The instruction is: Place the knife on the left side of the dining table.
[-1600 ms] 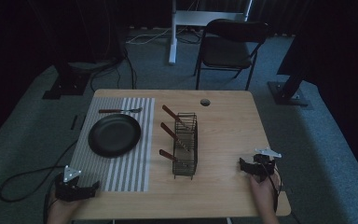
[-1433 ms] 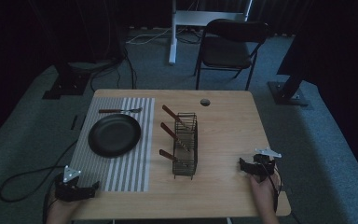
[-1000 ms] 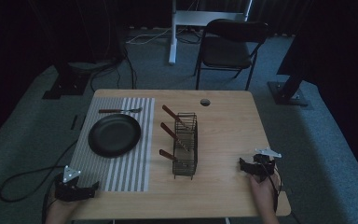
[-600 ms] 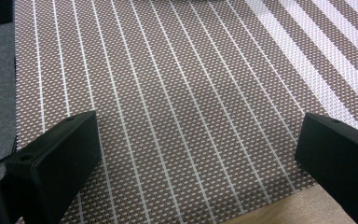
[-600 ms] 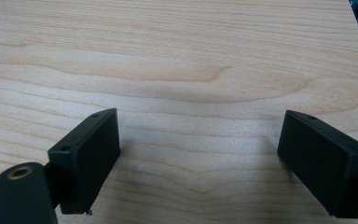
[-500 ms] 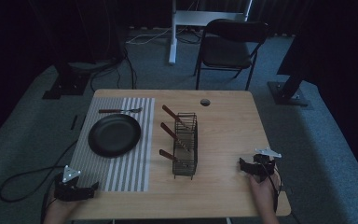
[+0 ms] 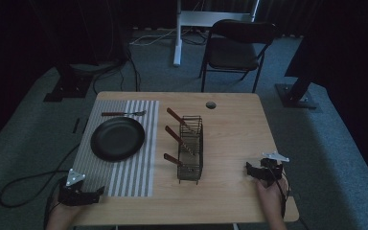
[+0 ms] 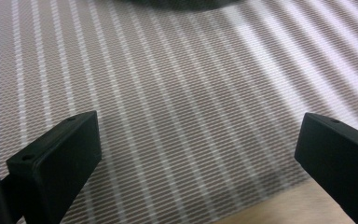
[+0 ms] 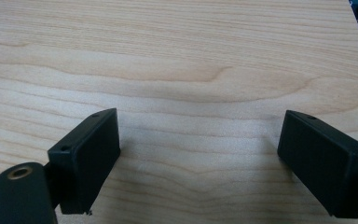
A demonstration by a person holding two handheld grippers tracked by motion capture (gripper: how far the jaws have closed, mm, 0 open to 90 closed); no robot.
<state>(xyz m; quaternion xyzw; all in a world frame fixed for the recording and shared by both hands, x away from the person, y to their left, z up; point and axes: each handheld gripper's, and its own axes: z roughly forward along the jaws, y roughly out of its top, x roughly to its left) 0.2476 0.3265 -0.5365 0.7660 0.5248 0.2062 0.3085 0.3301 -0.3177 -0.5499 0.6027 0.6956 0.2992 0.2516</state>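
Filling the middle of the high view is a light wooden table (image 7: pixel 230 129), with grey carpet around it and a dark folding chair (image 7: pixel 237 45) standing beyond its far edge. Near that far edge the tabletop has a small round hole (image 7: pixel 211 105).

Covering the left part of the table is a striped mat (image 7: pixel 143 167), grey and white. On the mat's far half sits a round black plate (image 7: pixel 117 139), and just beyond the plate a fork (image 7: pixel 123 113) with a reddish handle lies crosswise on the mat, apart from the plate's rim.

Near the middle of the table, just right of the mat, stands a dark wire rack (image 7: pixel 190 148), long and narrow, running away from the person. Three utensils with reddish-brown handles (image 7: pixel 173 159) lean out of it toward the left; what kind they are cannot be told.

At the near left corner a hand holds the left gripper (image 7: pixel 98 193) low over the mat's near edge. In the left gripper view its jaws stand wide apart with nothing between them, the striped weave beneath and a strip of bare wood at the bottom.

At the near right, well apart from the rack, the other hand holds the right gripper (image 7: pixel 247 168) on bare wood. The right gripper view shows its jaws spread wide and empty over the grain.
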